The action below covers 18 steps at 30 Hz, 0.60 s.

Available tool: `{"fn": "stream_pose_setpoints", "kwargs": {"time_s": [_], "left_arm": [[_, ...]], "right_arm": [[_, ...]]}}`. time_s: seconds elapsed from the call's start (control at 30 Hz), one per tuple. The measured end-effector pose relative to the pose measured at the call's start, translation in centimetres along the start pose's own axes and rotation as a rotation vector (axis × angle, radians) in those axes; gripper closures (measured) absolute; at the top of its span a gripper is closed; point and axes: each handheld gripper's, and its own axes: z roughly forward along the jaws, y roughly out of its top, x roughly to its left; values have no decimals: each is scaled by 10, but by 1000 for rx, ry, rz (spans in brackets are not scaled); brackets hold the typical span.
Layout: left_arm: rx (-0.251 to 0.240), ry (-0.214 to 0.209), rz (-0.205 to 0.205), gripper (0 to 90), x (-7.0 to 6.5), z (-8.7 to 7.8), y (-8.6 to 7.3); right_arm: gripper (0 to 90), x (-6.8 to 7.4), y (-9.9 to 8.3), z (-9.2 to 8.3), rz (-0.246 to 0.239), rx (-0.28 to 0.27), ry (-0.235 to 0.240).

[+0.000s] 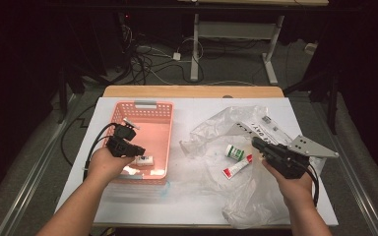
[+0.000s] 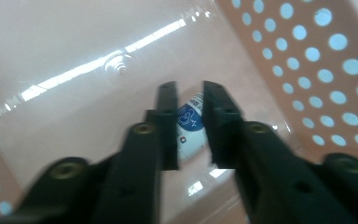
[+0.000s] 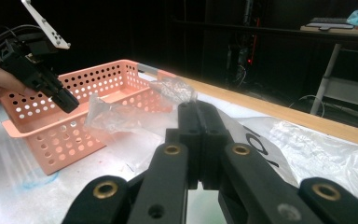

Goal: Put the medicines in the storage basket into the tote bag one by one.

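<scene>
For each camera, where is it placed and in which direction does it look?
High view: above the person's side, looking forward and down at the table; both forearms and grippers show.
Left gripper view: on the left gripper, looking into the basket; its slightly parted jaws show.
Right gripper view: on the right gripper, looking across the table; its shut jaws show.
All share the basket.

A white-topped bench (image 1: 192, 196) with a wooden far edge carries a pink basket (image 1: 160, 110) at centre left, and crumpled clear plastic (image 1: 211, 128) at centre right, bearing a small white bottle (image 1: 235, 152) and a red-and-white tube (image 1: 236, 166).
</scene>
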Motion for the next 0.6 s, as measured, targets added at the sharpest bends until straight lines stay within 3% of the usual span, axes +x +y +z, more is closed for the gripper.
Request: {"fn": "stream_pose_setpoints", "kwargs": {"time_s": [0.1,0.2,0.43,0.6], "left_arm": [[38,-21,24,597,-1,2,0],[110,-36,47,470,-2,9,0],[229,-26,129,422,-8,25,8],[286,-22,127,423,-7,37,15]], "right_arm": [[900,1,0,1,0,2,2],[900,2,0,2,-2,3,3],[900,1,-1,2,-3,2,6],[900,1,-1,2,-5,1,8]]}}
